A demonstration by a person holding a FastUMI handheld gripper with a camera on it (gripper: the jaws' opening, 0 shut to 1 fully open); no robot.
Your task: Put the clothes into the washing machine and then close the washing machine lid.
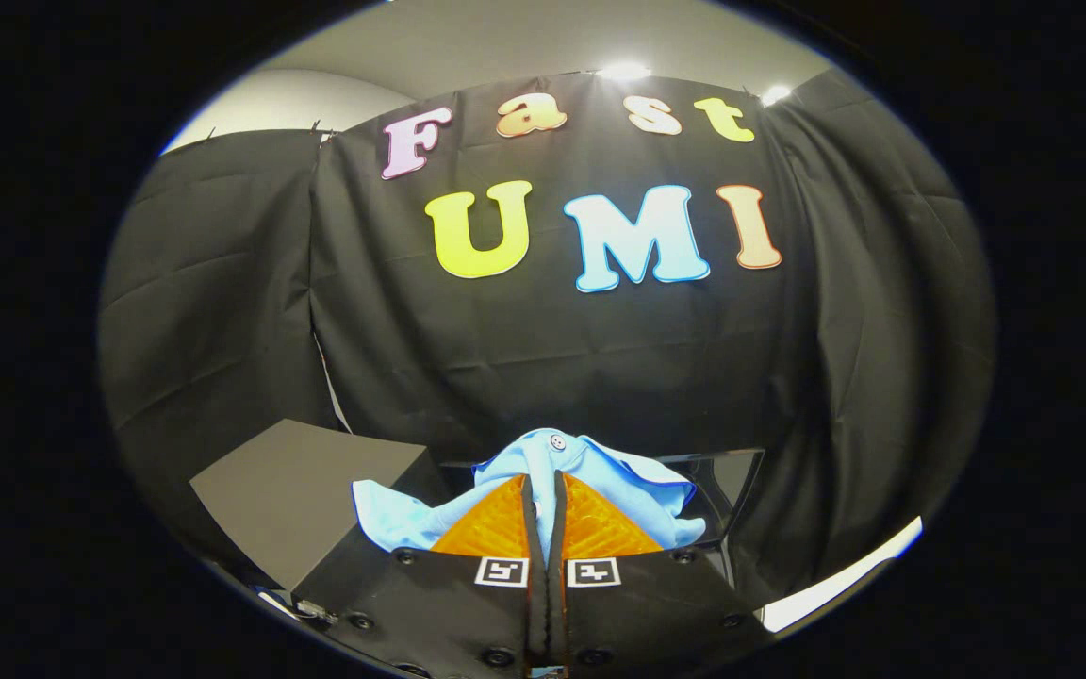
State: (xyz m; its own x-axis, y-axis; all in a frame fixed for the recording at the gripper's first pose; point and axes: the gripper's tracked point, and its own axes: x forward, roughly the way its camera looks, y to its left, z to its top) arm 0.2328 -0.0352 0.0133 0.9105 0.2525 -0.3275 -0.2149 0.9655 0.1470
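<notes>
The gripper (544, 490) was pretty much closed, its fingers (496, 523) clamped on a thin fold of the shirt (543, 462). The shirt was bunched up around and just beyond the tips, held up in front of the cloth wall (543, 349), with a grey box (298, 490) seen off to the left.

The garment (590, 471) pinched between the closed fingers (505, 523) of the gripper (544, 490) was soft, matt woven cloth with a small glossy button. The finger pads pressing on it were ribbed. Behind the garment hung the booth wall (251, 311) of matt, creased fabric; left of the garment lay a smooth, matt panel (298, 481).
</notes>
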